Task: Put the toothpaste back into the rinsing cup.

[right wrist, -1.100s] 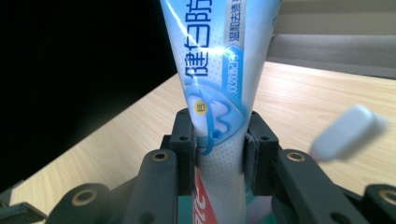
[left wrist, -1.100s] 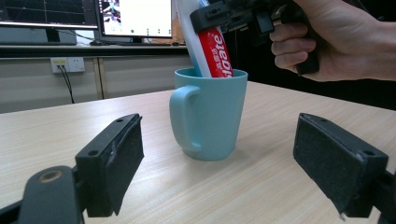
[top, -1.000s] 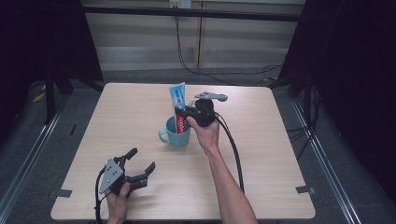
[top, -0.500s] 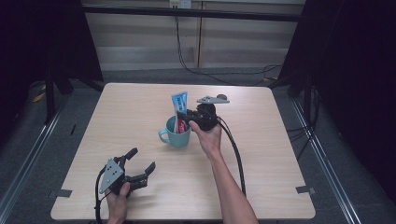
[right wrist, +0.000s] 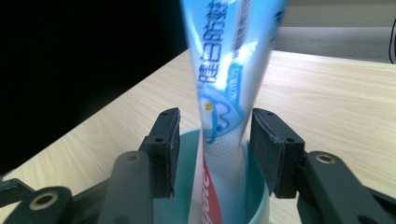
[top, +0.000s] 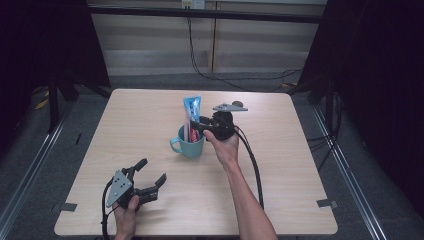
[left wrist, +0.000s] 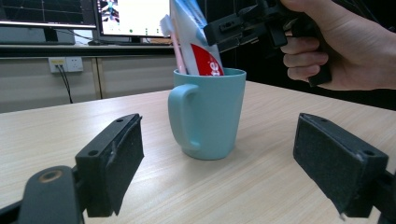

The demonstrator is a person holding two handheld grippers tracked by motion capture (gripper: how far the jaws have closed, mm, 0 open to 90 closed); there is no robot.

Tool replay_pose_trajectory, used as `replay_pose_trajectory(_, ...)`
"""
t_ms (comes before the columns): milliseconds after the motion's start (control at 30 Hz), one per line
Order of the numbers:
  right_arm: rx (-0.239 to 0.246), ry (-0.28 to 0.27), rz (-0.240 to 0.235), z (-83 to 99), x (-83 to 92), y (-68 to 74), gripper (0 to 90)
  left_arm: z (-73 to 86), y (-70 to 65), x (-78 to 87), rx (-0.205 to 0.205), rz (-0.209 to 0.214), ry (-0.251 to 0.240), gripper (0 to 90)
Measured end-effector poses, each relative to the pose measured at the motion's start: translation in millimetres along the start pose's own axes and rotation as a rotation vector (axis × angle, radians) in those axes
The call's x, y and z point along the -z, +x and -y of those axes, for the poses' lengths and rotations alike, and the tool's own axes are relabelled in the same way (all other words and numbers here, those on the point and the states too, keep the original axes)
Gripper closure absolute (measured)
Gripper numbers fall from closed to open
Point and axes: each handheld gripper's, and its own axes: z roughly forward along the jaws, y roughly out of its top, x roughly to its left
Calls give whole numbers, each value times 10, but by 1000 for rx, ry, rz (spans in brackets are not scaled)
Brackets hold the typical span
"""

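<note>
The right hand (top: 225, 145) reaches in from behind the teal mug (top: 190, 143) at the table's (top: 300, 165) middle, holding the right gripper (top: 201, 126) level above the rim. Its jaws are parted either side of the toothpaste tube (right wrist: 229, 88) standing in the mug, with gaps showing. A pink toothbrush (left wrist: 173, 42) stands beside the tube. Well in front of the mug, the left gripper (top: 150, 177) rests low, jaws spread wide
</note>
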Motion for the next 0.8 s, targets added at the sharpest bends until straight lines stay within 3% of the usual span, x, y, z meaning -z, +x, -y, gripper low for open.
replay_pose_trajectory(100, -8, -6, -10, -31, 36, 17, 426, 0, 0, 0, -1, -4, -3, 159)
replay_pose_trajectory(500, -21, -23, -8, 17, 193, -4, 256, 0, 0, -1, -2, -4, -3, 159)
replay_pose_trajectory(600, -21, -64, -6, 26, 278, 3, 234, 0, -4, -3, 4, -4, -6, 159)
replay_pose_trajectory(800, -17, -84, 6, 66, 407, -15, 196, -1, -2, 0, 2, -3, -2, 159)
